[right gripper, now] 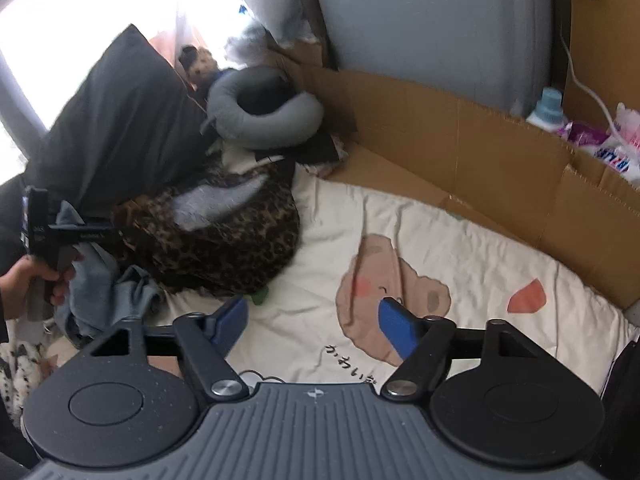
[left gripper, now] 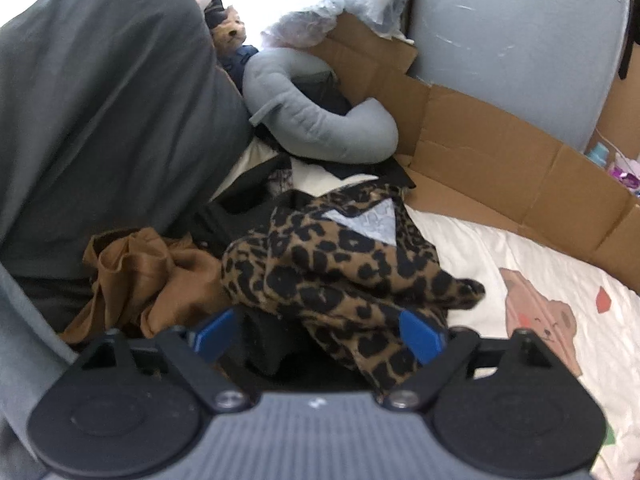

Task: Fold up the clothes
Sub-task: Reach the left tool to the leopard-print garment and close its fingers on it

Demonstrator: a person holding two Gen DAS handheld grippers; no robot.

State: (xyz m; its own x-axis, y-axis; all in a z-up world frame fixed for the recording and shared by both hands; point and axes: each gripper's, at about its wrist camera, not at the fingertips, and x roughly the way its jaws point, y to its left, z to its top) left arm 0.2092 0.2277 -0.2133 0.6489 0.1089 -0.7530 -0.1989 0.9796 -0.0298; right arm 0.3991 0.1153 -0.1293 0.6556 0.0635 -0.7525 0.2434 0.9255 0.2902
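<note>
The right gripper (right gripper: 316,328) hangs open and empty over a bare stretch of the cream quilt (right gripper: 460,240). Cardboard (right gripper: 480,152) walls the quilt's far edge. The left gripper (left gripper: 320,336) is wide open with a fold of the leopard garment (left gripper: 340,264) lying between its fingers, unpinched. That heap sits at the quilt's left edge, beside brown cloth (left gripper: 148,276) and a dark pillow (left gripper: 104,100).

Your two wrist views, angled down onto the bed

Left sits close over the leopard-print garment (left gripper: 344,264); right, farther back, shares it beyond its tongs (right gripper: 314,330).
</note>
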